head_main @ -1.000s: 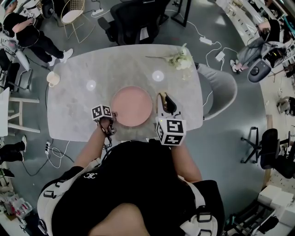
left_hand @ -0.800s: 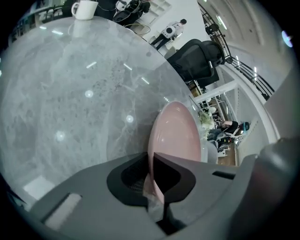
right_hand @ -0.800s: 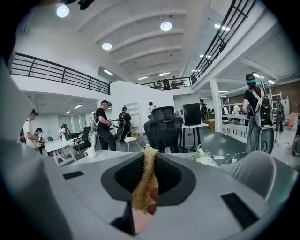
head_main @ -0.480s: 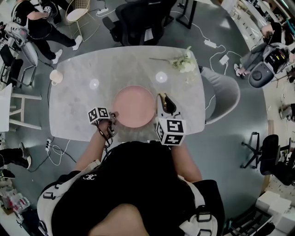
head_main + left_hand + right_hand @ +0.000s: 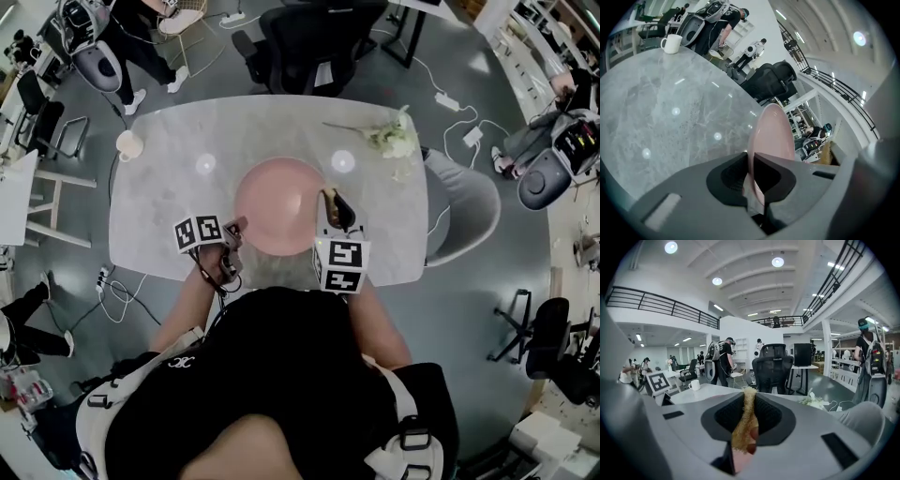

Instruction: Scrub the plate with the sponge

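A round pink plate (image 5: 275, 204) lies on the marble table (image 5: 169, 178) in front of me. My left gripper (image 5: 232, 231) is at the plate's near-left edge, shut on its rim; in the left gripper view the plate (image 5: 772, 133) runs edge-on out from between the jaws of the left gripper (image 5: 751, 165). My right gripper (image 5: 335, 212) hovers at the plate's right edge, shut on a tan fibrous sponge (image 5: 331, 201). In the right gripper view the sponge (image 5: 744, 420) stands pinched upright in the right gripper (image 5: 746, 417).
A white cup (image 5: 129, 143) stands at the table's far left corner, and a spray of white flowers (image 5: 392, 137) lies at the far right. A black office chair (image 5: 309, 42) is beyond the table and a grey chair (image 5: 464, 211) to the right. People stand at the upper left.
My head view has shifted slightly, so the table sits a little further right in the frame. Both grippers keep their holds in nearly the same places. People in the background have walked on.
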The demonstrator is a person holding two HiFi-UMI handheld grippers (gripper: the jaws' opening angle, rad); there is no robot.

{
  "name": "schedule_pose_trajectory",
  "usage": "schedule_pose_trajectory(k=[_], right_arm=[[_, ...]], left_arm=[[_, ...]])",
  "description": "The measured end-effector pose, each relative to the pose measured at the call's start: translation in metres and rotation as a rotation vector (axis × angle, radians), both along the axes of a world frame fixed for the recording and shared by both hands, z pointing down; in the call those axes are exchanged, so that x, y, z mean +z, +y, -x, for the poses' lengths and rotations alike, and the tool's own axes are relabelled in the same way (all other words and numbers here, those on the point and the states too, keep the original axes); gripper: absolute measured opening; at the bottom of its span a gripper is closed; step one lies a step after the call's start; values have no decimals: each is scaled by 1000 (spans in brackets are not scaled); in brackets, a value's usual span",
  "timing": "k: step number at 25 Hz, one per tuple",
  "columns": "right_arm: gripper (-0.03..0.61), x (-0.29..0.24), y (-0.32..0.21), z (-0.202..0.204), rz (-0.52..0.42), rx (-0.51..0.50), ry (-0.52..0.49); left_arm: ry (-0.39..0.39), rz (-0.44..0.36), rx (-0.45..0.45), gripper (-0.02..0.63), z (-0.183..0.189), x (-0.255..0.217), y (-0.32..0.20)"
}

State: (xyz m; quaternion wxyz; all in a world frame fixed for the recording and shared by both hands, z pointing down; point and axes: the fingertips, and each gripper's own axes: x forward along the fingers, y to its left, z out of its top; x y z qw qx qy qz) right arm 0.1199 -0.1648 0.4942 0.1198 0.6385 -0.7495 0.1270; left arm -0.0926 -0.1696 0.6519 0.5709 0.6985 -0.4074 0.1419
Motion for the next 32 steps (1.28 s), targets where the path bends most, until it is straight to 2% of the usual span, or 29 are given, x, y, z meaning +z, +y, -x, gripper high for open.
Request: schedule_pose_trajectory(k=[6,11,17,26,32], right_arm=[[64,26,-9,4,110,29,122],[64,43,-14,11,164,10,135],[64,64,-17,4,225,69,181],[64,81,-21,-15,262,142,280],[64,78,-27,-30,247,172,285]], left_arm=[[33,-59,-9,21,-5,-33,-1],[33,-88,-24,22,-3,-48,-5],[52,-106,4,23,-10,-60,-3],[19,-203,108,35,-37,-85,1],[19,-208,138,40,-44,-88,10]])
